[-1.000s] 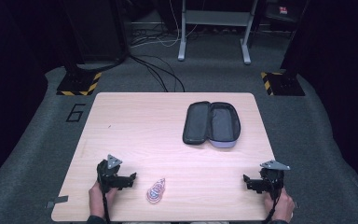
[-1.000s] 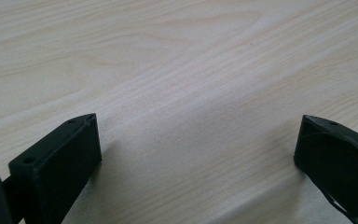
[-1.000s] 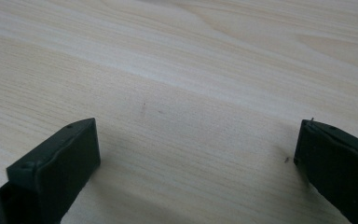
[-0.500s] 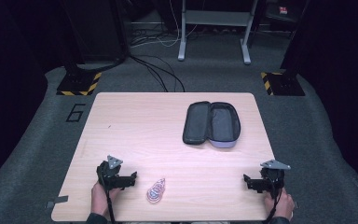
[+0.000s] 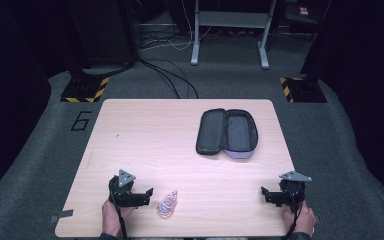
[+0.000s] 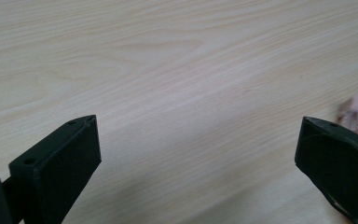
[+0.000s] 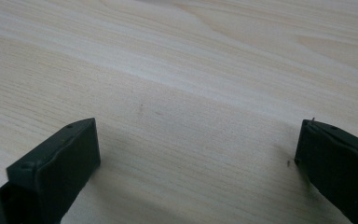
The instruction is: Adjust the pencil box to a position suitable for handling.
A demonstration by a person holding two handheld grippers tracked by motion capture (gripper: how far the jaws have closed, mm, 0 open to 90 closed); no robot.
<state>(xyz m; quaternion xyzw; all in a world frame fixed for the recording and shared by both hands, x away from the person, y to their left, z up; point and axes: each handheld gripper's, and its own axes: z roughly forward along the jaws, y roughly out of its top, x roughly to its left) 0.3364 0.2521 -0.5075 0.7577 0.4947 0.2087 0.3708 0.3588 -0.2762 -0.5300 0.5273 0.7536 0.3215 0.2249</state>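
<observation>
Ideally, the left gripper [image 5: 147, 192], jaws spread wide and empty, slides right to straddle the pink correction-tape dispenser [image 5: 168, 204] squarely.

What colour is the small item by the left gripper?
Pinkish, translucent, with a patterned face: small item; high view shows it best.

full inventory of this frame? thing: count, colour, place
case: 1, black with a lilac edge, lying open, far right part of table
correction tape: 1, clear pink, near edge, just beside left gripper
table: 1, light wood, centre
floor stands: 2, black with yellow-black stripes, past the far corners
metal frame: 1, grey, on floor behind table
cables: several, black, on floor behind table
left gripper: 1, black, near left, jaws open
right gripper: 1, black, near right, jaws open
hands: 2, at near edge
</observation>
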